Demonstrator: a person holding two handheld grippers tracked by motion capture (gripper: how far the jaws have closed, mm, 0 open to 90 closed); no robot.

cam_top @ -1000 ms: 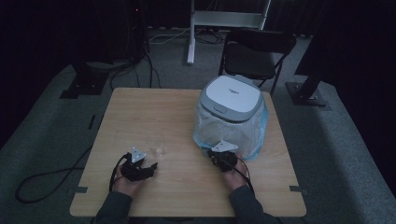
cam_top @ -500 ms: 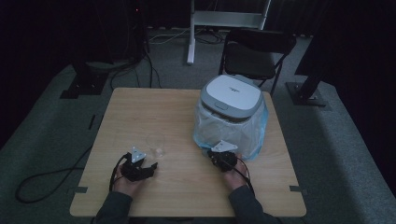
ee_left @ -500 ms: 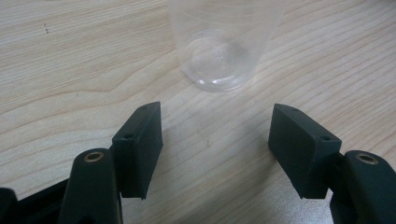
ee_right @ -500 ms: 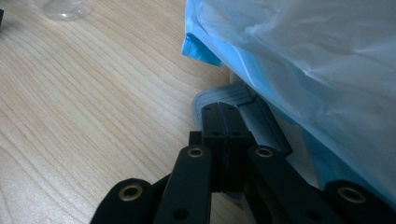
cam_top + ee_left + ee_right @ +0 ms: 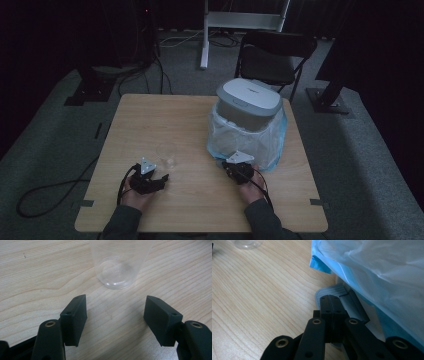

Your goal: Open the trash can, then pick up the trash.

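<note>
Both forearms come in from the bottom edge; left gripper (image 5: 146, 176) sits lower left with jaws wide apart, right gripper (image 5: 238, 168) lower centre-right, jaws pressed together.

Clear cup (image 5: 119, 267) (upright) beyond parted jaws

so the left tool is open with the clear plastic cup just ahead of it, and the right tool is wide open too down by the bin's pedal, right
Not quite: the right tool is shut, its jaws pressed together over the grey pedal at the foot of the bin, as the right gripper view shows. The rest holds: the left tool stands open with the clear plastic cup just ahead of it.
</note>
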